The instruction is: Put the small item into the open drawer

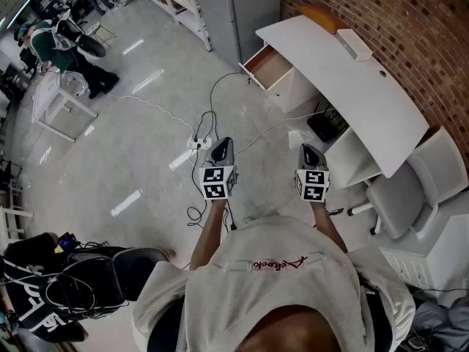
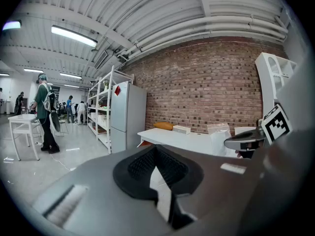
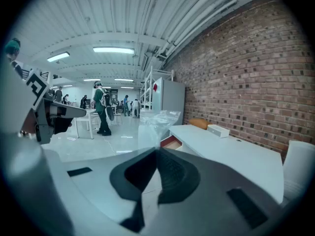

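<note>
1. The right claw (image 3: 156,151) is pressed together on the lower edge of a clear plastic bag (image 3: 156,124). The bag stands up crumpled from the tips and is the small item, already in hand.
2. The left claw (image 2: 155,149) is pressed together with nothing in it.
3. The open drawer (image 1: 267,66) juts from the near-left end of the white tabletop (image 1: 344,86), under its edge. It is well apart from both claws, across bare floor (image 1: 146,145).
4. Pose: both forearms reach forward at waist level, side by side, with the claws pointing roughly toward the drawer. The right gripper view already has the drawer just beyond the bag.
5. The step in hand appears to be the carry. Walk in while minding the cables and power strip (image 1: 199,144) underfoot.
6. Keep the pinch firm, since thin film probably slips. Bring the bag over the drawer's middle and lower it inside before releasing, because a light bag may drift.
</note>
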Demonstrator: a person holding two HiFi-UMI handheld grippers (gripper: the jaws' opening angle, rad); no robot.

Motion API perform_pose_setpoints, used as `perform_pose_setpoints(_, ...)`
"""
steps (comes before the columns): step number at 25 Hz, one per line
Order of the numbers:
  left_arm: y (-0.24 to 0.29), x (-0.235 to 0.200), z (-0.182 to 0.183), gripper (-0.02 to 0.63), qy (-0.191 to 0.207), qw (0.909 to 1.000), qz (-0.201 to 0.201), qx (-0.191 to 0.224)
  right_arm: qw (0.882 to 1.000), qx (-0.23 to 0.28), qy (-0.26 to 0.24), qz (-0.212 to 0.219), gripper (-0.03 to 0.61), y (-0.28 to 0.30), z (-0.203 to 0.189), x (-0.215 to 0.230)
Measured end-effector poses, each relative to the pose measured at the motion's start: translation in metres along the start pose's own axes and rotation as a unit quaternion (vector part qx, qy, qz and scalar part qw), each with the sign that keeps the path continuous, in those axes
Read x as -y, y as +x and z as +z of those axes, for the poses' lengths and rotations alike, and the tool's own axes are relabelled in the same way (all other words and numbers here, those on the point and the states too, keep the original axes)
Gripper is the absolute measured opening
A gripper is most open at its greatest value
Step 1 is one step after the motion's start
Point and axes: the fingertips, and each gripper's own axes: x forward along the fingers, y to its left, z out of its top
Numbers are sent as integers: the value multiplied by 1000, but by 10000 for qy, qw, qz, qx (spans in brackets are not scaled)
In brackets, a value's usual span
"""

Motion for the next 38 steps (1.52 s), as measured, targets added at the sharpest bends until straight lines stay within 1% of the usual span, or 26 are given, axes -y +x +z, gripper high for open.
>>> perform_pose_setpoints(7, 2, 8, -1, 9, 2, 10000, -6, -41, 10000, -22, -26, 44, 12, -2, -2, 2)
perform_pose_setpoints(14, 6, 18, -1, 9, 16, 10000, -8, -57, 9999, 89, -4, 68, 12, -2, 1, 12)
perform_pose_setpoints(24, 9, 43, -5, 9, 22, 9999, 76, -78, 9995, 69, -139, 273, 12, -9, -3, 25)
perform_pose_setpoints(29, 15, 65, -7, 8, 62, 9999, 53, -96, 9992, 91, -205, 344, 12, -13, -8, 40)
perform_pose_setpoints(38, 25, 83, -8, 9, 86, 9999, 51, -107, 9995, 51, -100, 280, 12, -13, -20, 64)
